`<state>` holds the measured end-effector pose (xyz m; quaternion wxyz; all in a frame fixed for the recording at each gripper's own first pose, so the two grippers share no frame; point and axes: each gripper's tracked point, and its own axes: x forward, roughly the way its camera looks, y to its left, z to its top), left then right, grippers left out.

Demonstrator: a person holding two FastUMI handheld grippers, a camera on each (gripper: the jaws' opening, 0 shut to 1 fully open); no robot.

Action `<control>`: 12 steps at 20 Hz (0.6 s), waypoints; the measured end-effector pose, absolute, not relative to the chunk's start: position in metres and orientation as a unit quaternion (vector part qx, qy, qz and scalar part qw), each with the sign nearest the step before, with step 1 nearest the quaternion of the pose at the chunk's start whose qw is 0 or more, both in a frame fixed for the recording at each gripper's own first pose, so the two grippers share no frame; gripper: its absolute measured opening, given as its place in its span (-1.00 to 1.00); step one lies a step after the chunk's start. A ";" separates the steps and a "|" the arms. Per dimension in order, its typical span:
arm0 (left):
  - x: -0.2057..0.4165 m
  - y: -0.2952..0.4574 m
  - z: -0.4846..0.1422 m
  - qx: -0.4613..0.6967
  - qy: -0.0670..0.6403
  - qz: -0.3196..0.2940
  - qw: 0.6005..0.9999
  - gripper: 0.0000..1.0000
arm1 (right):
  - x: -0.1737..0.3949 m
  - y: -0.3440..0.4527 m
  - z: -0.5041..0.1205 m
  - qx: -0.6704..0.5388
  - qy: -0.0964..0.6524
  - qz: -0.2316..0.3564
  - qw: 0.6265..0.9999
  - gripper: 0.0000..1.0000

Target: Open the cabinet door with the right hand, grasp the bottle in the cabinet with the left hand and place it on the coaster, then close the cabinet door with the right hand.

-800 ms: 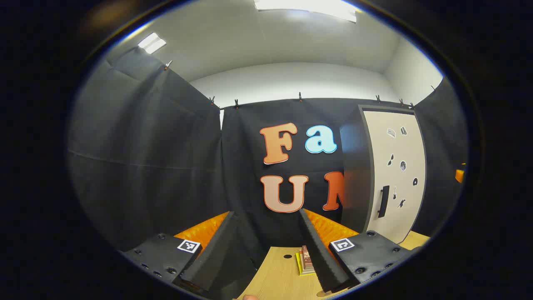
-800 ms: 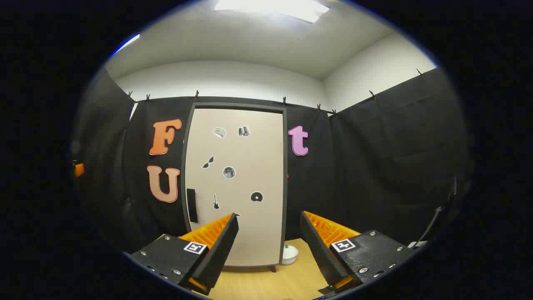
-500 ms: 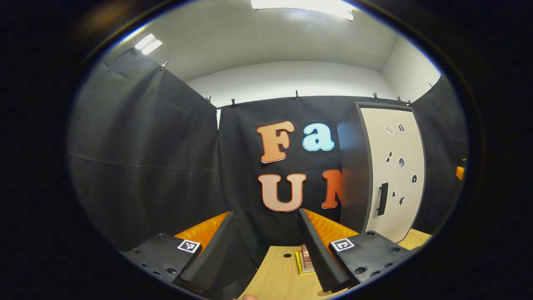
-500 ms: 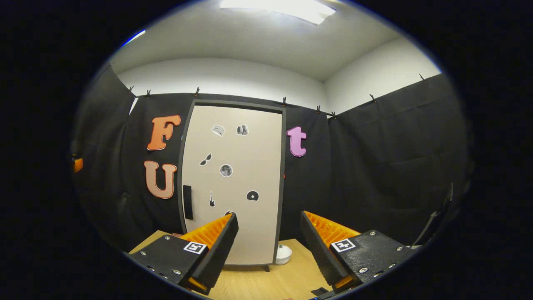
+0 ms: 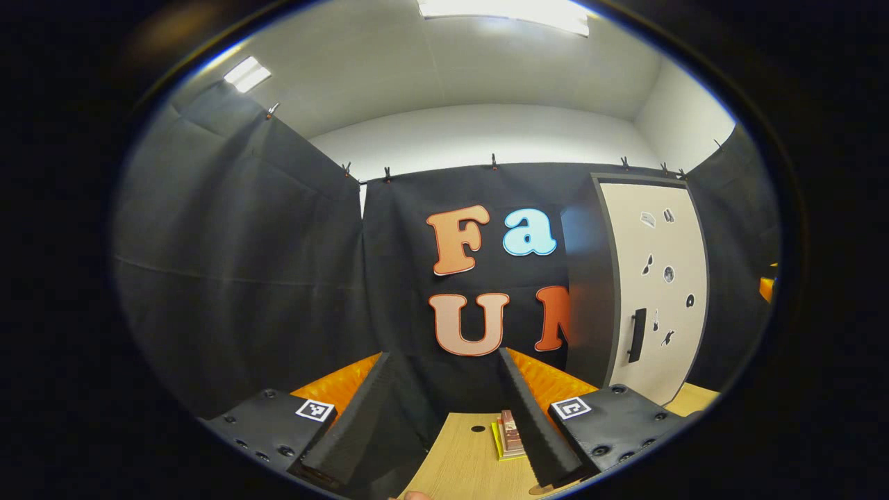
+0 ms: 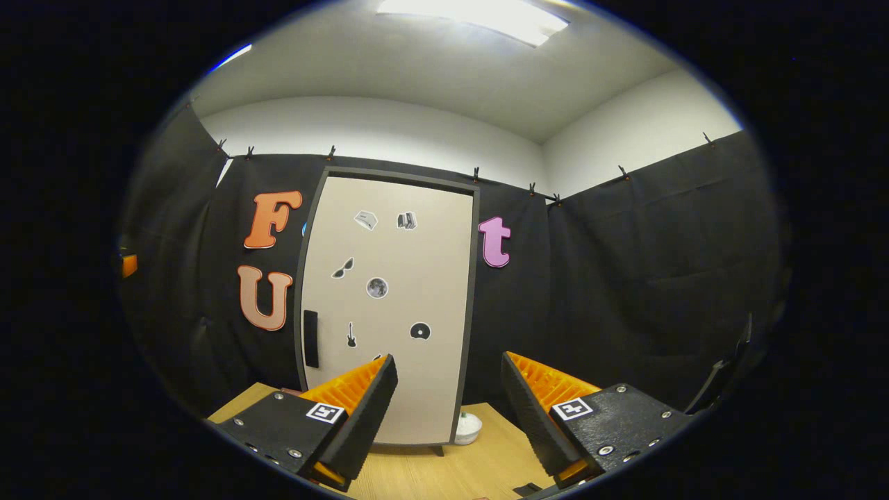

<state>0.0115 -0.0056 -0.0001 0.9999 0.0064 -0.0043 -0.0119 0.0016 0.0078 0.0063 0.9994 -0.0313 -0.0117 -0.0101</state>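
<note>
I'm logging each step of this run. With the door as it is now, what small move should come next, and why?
Probably bring the right gripper forward and to its left toward the dark handle. The cabinet door looks shut, the gripper's fingers stand open and well short of it, and the handle sits on the door's left edge.

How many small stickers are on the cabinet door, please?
7 stickers on the cabinet door: two at the top, two in the middle, two lower, and one lowest, partly hidden behind the right gripper.
</note>
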 end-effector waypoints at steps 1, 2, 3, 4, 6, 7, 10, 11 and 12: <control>0.011 -0.006 0.000 0.006 -0.004 -0.013 1.000 0.95 | 0.002 0.010 0.005 -0.032 -0.011 -0.008 0.999 0.86; 0.011 -0.006 -0.001 0.007 -0.003 -0.013 1.000 0.95 | 0.002 0.013 0.004 -0.033 -0.010 -0.006 0.999 0.86; 0.011 -0.004 -0.001 0.008 -0.003 -0.012 1.000 0.95 | 0.003 0.016 0.004 -0.034 -0.010 -0.004 0.999 0.86; 0.011 -0.005 0.000 0.009 -0.004 -0.011 1.000 0.96 | 0.005 0.019 0.003 -0.034 -0.010 -0.001 0.999 0.86; 0.010 -0.003 0.000 0.010 -0.005 -0.010 1.000 0.96 | 0.006 0.027 0.001 -0.032 -0.008 0.006 0.999 0.86; 0.009 -0.004 0.000 0.009 -0.005 -0.011 1.000 0.96 | 0.008 0.031 -0.001 -0.031 -0.007 0.010 0.999 0.86; 0.007 -0.004 -0.001 0.009 -0.003 -0.011 1.000 0.95 | 0.014 0.043 -0.008 -0.030 0.001 0.021 0.999 0.87; 0.006 -0.003 -0.002 0.009 -0.002 -0.010 1.000 0.95 | 0.017 0.047 -0.010 -0.031 0.002 0.024 0.999 0.87; 0.006 -0.003 -0.002 0.010 -0.002 -0.009 1.000 0.95 | 0.019 0.051 -0.010 -0.030 0.003 0.028 0.999 0.87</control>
